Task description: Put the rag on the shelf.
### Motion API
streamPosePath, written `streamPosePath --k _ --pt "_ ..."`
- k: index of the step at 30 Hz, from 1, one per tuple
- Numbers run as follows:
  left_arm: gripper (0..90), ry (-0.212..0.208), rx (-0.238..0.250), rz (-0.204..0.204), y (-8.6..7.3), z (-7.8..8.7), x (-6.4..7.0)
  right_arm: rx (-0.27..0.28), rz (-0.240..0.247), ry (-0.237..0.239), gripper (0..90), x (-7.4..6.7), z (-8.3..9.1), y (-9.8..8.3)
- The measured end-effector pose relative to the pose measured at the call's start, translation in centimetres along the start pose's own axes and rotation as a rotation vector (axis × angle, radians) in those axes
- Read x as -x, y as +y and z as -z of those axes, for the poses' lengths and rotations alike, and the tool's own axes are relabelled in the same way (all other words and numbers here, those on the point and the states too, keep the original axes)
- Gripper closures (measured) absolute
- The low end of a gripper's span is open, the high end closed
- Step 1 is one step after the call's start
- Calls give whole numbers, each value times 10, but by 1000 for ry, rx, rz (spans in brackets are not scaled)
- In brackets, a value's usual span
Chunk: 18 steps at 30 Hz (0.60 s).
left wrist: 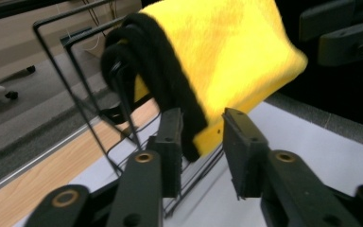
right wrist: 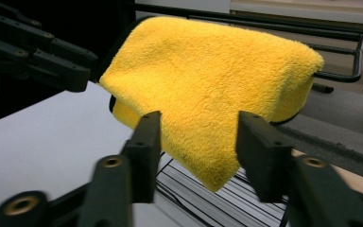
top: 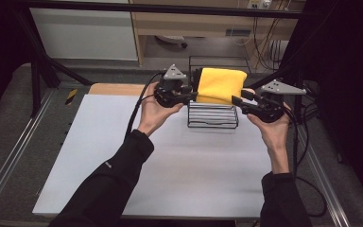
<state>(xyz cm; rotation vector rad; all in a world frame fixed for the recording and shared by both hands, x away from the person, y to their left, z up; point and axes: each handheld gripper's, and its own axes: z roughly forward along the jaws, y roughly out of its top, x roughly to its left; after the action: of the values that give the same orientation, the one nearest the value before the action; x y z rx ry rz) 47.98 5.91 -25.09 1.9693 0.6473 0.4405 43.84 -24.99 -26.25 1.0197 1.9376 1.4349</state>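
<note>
Towel: a folded yellow towel (top: pixel 221 84) with a black edge is draped over the top wire of a black wire rack (top: pixel 212 118), hanging down both sides.
Towel corners: one low corner hangs between the jaws of my left gripper (left wrist: pixel 203 146); the opposite corner hangs between the jaws of my right gripper (right wrist: pixel 196 151).
Left gripper: jaws apart, not yet closed, the black-edged corner lying against one jaw.
Right gripper: jaws wide, the yellow corner dangling in the gap and touching neither jaw, as far as I can tell.
Step in hand: I judge I am about to pinch both corners, perhaps to lift the towel off the rack.
Doing it well: I should push each gripper deep enough to catch every folded layer, close both together, then lift straight up so the cloth clears the top wire without tipping the rack.
Rack: it stands at the far side of the white table (top: pixel 123 156); its floor wires look bare beneath the towel.
</note>
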Motion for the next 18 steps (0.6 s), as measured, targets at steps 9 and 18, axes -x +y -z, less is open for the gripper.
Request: streamPosePath --k 9,18 --pt "310 34 -25 33 -51 41 -12 -14 -30 4 146 -18 9 -8" --pt "130 84 -31 60 -112 76 -17 -72 -44 34 35 -32 6 -30"
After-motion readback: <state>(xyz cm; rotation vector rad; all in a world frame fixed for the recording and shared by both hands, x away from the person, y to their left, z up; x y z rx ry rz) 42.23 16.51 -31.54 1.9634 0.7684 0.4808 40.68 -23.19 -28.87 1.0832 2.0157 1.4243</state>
